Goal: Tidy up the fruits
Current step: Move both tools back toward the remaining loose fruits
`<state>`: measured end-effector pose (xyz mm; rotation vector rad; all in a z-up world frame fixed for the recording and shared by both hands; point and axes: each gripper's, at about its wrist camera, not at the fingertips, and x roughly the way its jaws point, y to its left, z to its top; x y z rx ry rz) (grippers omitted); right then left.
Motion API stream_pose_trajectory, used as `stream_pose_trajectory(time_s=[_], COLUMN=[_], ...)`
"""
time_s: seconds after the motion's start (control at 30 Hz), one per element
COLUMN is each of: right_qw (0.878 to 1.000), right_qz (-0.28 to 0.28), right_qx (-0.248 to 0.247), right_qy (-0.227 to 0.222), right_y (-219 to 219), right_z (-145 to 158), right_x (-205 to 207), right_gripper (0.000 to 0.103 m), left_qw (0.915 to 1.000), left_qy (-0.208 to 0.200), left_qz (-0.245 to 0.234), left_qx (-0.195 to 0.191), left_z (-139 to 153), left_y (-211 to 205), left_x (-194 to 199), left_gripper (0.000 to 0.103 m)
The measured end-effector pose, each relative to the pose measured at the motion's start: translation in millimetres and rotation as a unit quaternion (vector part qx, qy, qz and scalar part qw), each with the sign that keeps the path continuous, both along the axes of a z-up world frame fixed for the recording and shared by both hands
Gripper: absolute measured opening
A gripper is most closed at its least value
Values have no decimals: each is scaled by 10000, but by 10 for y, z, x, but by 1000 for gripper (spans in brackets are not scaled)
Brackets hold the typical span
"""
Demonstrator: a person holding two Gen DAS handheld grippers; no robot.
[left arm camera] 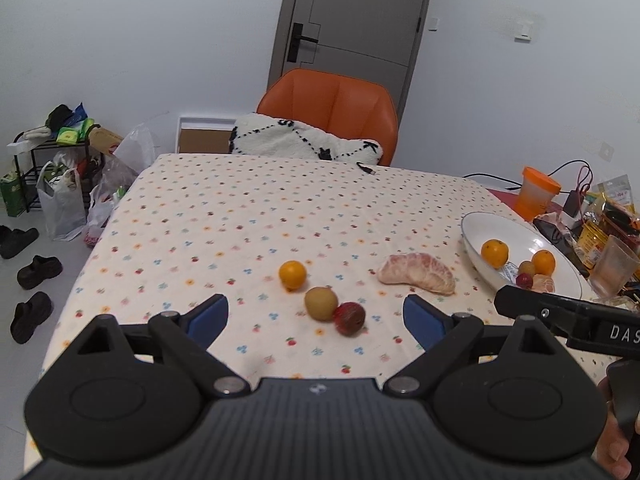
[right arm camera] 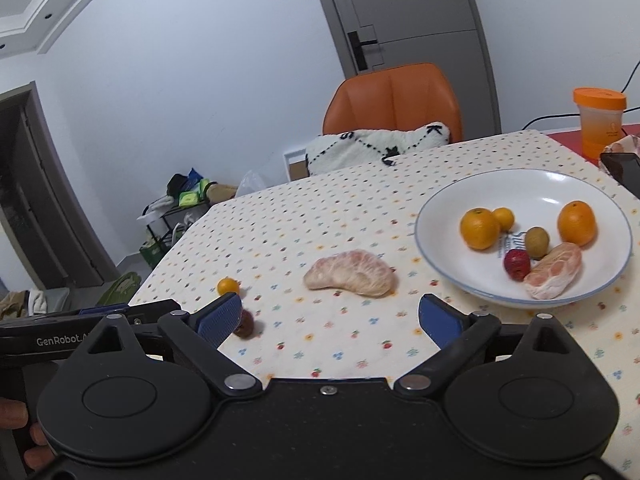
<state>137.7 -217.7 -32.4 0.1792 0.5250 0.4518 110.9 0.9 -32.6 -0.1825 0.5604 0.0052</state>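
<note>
On the flowered tablecloth lie a small orange (left arm camera: 293,275), a brown kiwi (left arm camera: 321,303) touching a dark red fruit (left arm camera: 349,318), and a peeled pomelo segment (left arm camera: 416,273). My left gripper (left arm camera: 315,320) hovers open just short of the kiwi and red fruit. The white plate (right arm camera: 448,208) on the right holds oranges (right arm camera: 480,228), a kiwi (right arm camera: 537,242), a red fruit (right arm camera: 517,265) and a pomelo piece (right arm camera: 554,271). My right gripper (right arm camera: 330,320) is open and empty, the loose pomelo segment (right arm camera: 350,273) lying ahead of it. The left fingertip partly hides the red fruit (right arm camera: 245,324).
An orange chair (left arm camera: 332,108) with a white cushion (left arm camera: 304,140) stands at the table's far edge. An orange-lidded jar (right arm camera: 598,122), a phone (right arm camera: 624,170), a glass (left arm camera: 614,266) and packets crowd the right side. Bags and shoes (left arm camera: 38,272) lie on the floor to the left.
</note>
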Motion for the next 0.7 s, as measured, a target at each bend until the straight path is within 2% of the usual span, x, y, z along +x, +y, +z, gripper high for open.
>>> stream_pose_trajectory(time_s=[0.27,0.33,0.57,0.7], right_qw=[9997,9995,9982,9968], right_qz=[217,264,502,664], right_qx=[-141,-173,-251,-308], right_qy=[38,80,186,311], right_y=[216,263,445,574], right_z=[-33,-42,-84,-139], right_x=[-19,-7,27,69], right_gripper=[91,83,71,60], left_qw=[9998,9997,9993,9991], left_qy=[22,47,144,204], left_qz=[125,143,119,102], left_qx=[-164,-212,-317,-367], left_z=[-88,-112,-207,-265], left_y=[173,207,271,300], left_x=[-69,-59,24,59], left_gripper=[86,82,65,62])
